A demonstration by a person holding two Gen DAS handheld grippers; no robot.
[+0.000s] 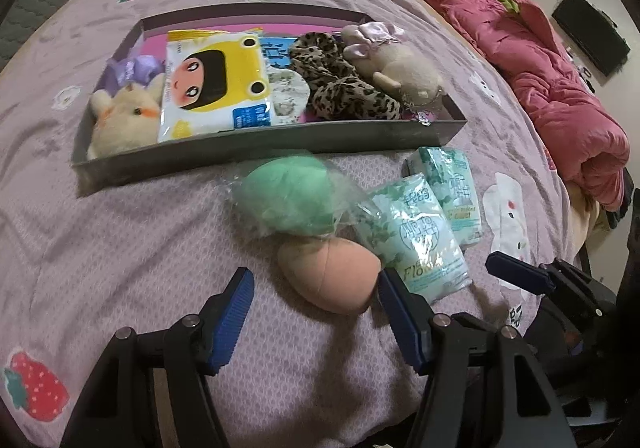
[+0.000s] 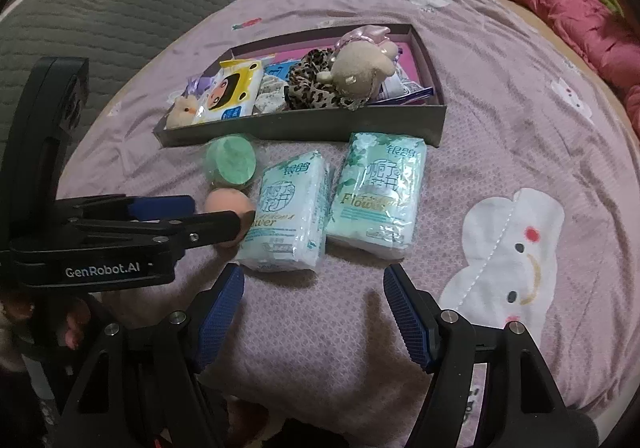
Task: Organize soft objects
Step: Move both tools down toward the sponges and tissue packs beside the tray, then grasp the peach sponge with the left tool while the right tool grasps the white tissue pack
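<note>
Both grippers spread wide, left gripper (image 1: 316, 322) low by peach sponge (image 1: 330, 274), right gripper (image 2: 314, 318)

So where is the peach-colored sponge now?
The peach sponge lies on the bedspread outside the box, just before the wrapped green sponge, left of a tissue pack, between the open left gripper's fingers.

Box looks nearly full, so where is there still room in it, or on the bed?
The box is crowded; only its far right end shows pink floor. Bare bedspread lies left of the peach sponge and green sponge.
</note>
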